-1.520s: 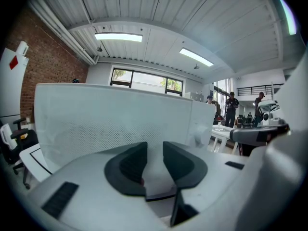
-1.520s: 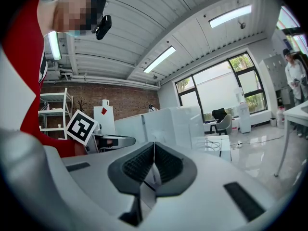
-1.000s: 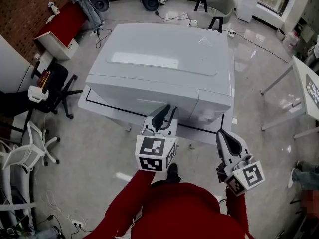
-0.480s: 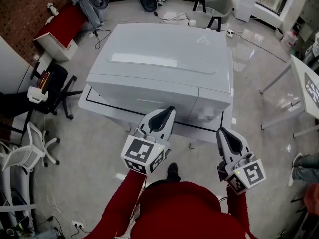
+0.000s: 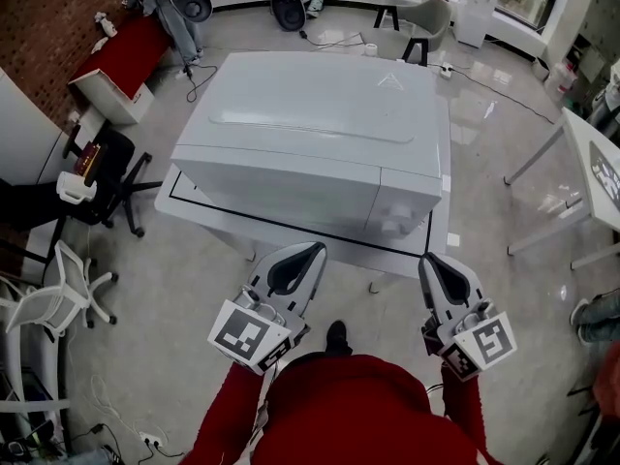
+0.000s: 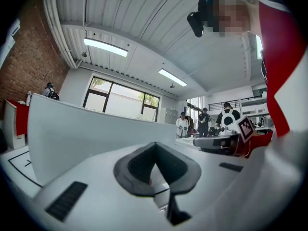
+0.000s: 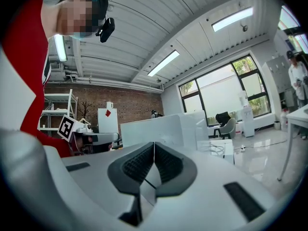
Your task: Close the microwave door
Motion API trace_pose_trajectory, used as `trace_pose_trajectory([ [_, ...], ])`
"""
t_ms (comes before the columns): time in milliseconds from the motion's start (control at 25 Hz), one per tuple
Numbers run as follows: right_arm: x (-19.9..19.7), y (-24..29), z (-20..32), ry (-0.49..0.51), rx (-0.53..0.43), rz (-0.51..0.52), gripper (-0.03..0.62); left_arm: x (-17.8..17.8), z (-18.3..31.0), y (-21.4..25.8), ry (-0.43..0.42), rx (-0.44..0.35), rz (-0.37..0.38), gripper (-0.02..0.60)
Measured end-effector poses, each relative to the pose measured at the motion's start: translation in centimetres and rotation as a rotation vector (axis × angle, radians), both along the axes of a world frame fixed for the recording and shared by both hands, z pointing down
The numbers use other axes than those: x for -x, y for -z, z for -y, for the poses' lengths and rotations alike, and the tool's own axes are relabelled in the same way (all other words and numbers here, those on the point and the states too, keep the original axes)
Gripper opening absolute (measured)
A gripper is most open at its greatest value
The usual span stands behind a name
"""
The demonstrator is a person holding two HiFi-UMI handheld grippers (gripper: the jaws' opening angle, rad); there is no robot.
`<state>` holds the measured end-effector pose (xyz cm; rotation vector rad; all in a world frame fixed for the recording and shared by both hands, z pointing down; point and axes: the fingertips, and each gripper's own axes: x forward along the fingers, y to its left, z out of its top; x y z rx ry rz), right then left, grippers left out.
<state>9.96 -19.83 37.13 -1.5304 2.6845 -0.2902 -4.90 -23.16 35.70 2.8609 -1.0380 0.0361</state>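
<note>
Overhead, two level; microwave [image 5: 310,134] probably shared

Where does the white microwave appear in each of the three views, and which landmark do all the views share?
Head view: the microwave fills the upper middle of the picture.
Left gripper view: the microwave is the broad white face across the left half.
Right gripper view: the microwave is a smaller white box at the centre.
Shared landmark: the brick wall, at far left, and behind the microwave.
</note>
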Motion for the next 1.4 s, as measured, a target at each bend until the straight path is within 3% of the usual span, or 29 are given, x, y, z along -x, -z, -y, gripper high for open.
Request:
trace_pose_trajectory([
  [640, 1.4, 1.5, -0.9, 0.04, -0.082, -0.013, 0.014, 0.6, -2.1, -0.1, -0.009, -0.008, 0.005, 0.011],
  [880, 1.1, 0.4, -1.3, 0.029, -0.04, -0.031, 0.014, 0.9, -2.3, -0.1, 0.002, -0.009, 0.005, 0.011],
  [1400, 1.7, 1.1, -1.2, 0.039, -0.082, -0.026, 0.012, 1.3, -2.2, -0.4, 0.017, 0.0, 0.011, 0.011],
])
